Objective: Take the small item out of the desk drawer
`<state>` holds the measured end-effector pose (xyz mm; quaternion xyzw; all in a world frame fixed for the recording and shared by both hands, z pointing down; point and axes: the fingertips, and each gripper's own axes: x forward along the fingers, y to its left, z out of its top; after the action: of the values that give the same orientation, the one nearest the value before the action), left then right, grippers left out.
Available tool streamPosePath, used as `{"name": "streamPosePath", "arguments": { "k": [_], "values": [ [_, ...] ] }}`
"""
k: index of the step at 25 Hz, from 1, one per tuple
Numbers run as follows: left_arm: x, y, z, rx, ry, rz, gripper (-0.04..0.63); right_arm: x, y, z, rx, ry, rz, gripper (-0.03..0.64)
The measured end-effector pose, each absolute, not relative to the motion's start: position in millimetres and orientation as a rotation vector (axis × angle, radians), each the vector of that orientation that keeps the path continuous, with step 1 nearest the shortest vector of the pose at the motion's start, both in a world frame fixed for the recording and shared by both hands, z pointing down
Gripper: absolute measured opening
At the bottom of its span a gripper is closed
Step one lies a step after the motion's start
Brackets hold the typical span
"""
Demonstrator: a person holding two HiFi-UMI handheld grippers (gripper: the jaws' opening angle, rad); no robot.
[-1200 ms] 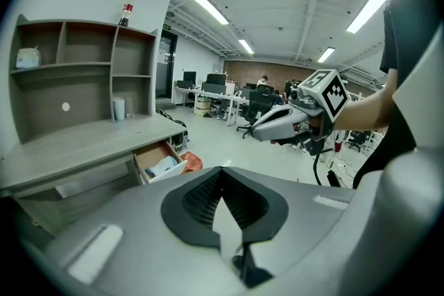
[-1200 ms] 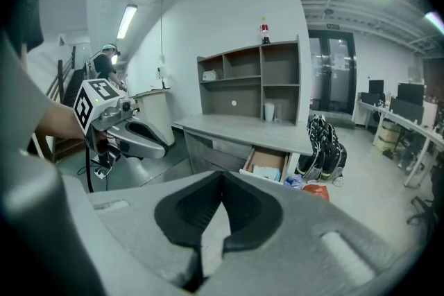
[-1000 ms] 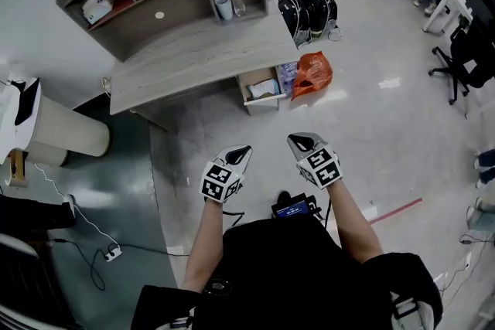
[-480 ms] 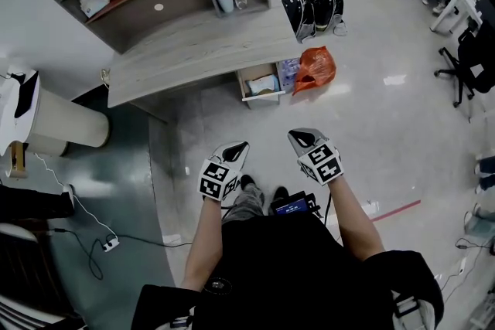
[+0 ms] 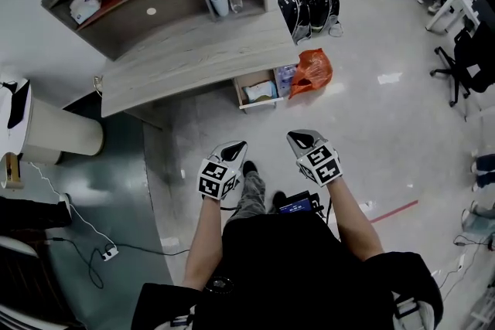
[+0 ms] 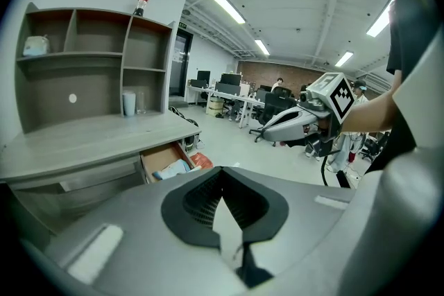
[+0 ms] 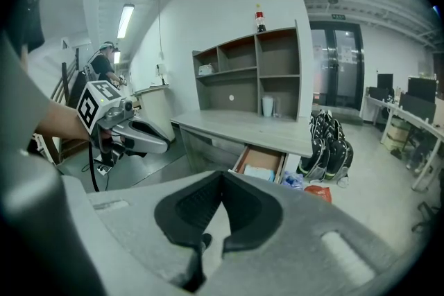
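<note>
Presently the left claw (image 5: 240,145) and right claw (image 5: 297,139) are both closed, empty; unopened, they could shove the pale packet (image 5: 261,92) deeper into the open brown drawer (image 5: 254,78) of the grey wooden counter (image 5: 193,50).

- No word, brand or number can be read in any view.
- The left gripper (image 5: 237,147) and the right gripper (image 5: 302,140) each bear a cube with black-and-white square markers: patterns, not letters or digits.
- The small screen (image 5: 297,206) at the person's waist glows blue, perhaps with lines of text, too small to read.
- The bottle (image 7: 260,17) on top of the shelf unit (image 7: 258,73) has a label whose print is too small to read.
</note>
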<state>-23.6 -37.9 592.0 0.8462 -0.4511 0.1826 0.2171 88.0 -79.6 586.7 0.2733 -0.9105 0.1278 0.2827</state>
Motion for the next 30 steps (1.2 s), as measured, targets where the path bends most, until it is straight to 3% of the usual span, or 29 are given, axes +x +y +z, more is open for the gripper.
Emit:
{"name": "streamPosePath", "arguments": {
  "k": [30],
  "values": [
    [-96, -199, 592, 2.481, -1.014, 0.52, 0.0, -7, -220, 581, 0.828, -2.356, 0.341, 0.0]
  ]
}}
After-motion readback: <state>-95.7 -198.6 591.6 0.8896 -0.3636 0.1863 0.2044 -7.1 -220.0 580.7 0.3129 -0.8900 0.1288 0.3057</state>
